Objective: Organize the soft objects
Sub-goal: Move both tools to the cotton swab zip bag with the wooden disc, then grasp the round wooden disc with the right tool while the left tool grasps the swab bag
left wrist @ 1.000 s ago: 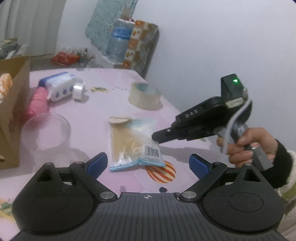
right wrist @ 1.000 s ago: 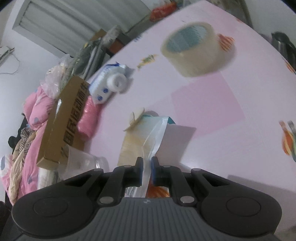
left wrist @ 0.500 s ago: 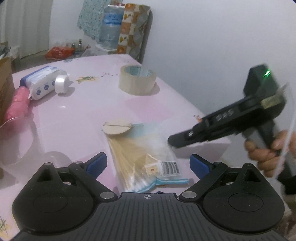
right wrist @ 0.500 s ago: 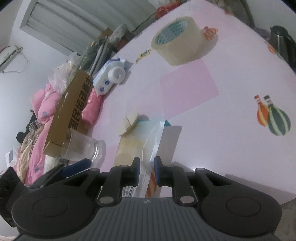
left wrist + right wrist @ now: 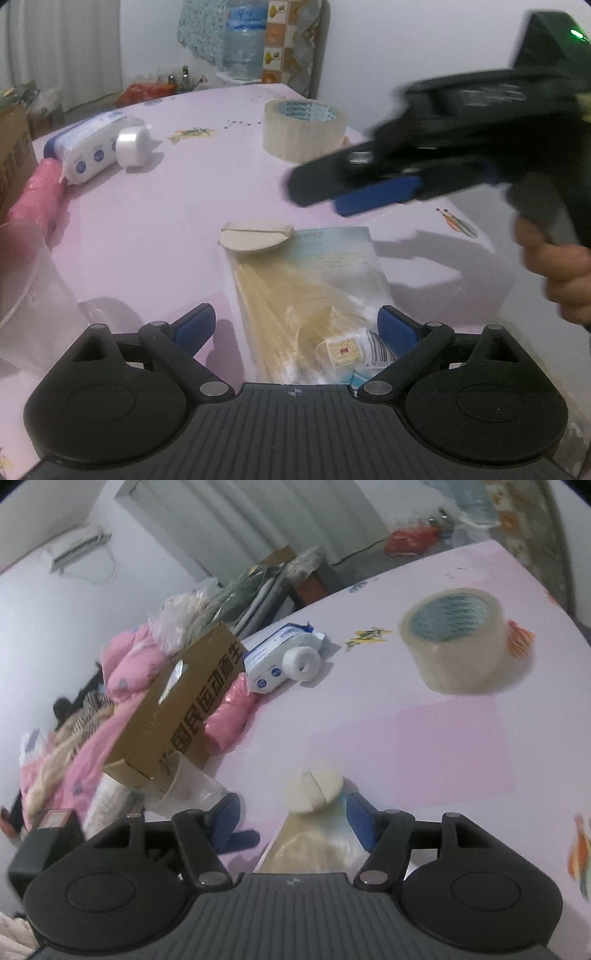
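Observation:
A clear plastic bag of thin wooden sticks (image 5: 310, 295) lies flat on the pink table (image 5: 177, 229), with a round beige pad (image 5: 255, 238) at its far end. My left gripper (image 5: 295, 325) hangs open low over the bag's near end, its blue pads on either side and clear of it. My right gripper (image 5: 325, 195), held in a hand, hovers above the bag's far right corner. In the right wrist view, the right gripper (image 5: 295, 819) has its jaws opening, and the bag (image 5: 314, 845) lies under them without being pressed.
A roll of clear packing tape (image 5: 304, 129) stands at the back. A blue-and-white tissue pack (image 5: 92, 144), a small white roll (image 5: 133, 146) and a pink roll (image 5: 37, 195) lie at the left by a cardboard box (image 5: 177, 709). A clear cup (image 5: 188, 790) lies beside it.
The right gripper, which was shut on the bag's edge, has spread its jaws and let go; the bag now lies flat. The left gripper has come down closer over the bag.

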Available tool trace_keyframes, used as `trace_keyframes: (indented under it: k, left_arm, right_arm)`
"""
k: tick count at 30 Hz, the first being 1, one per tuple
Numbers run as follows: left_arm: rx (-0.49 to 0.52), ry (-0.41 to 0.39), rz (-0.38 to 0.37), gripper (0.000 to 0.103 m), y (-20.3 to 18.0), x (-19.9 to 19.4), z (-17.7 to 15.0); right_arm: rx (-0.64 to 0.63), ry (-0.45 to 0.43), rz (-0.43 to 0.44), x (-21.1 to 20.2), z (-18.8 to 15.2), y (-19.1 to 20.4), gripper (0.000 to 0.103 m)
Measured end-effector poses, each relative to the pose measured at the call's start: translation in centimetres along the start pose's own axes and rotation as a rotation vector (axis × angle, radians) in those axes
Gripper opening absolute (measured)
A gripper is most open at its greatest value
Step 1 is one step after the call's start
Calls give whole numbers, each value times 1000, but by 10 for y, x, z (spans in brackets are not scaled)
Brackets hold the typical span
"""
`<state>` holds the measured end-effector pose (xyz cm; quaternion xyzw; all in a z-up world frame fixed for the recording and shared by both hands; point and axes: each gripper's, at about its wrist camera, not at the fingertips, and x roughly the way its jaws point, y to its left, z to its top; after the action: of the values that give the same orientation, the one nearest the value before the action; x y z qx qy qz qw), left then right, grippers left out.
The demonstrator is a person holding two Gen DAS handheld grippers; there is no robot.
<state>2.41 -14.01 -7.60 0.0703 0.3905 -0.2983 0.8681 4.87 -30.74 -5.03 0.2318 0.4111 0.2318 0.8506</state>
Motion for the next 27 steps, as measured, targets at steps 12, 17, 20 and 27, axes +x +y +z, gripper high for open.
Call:
trace_keyframes:
  k: [12,17,20,27]
  left_arm:
    - [18,4,8,80,-9,-2,-3]
    - [4,5,-9,68,-7,-2,1]
    - [3,-3,-3,64,-7,-2,1]
    - [22,-32,25,53,-11,-8,0]
  right_arm:
    - [-153,86,-52,60,11,5,39]
    - [-138,49,-45,53,9,0,34]
    - [-95,8,-15,42,12,-5,33]
    - [-8,-92,-3,5,5,-22,33]
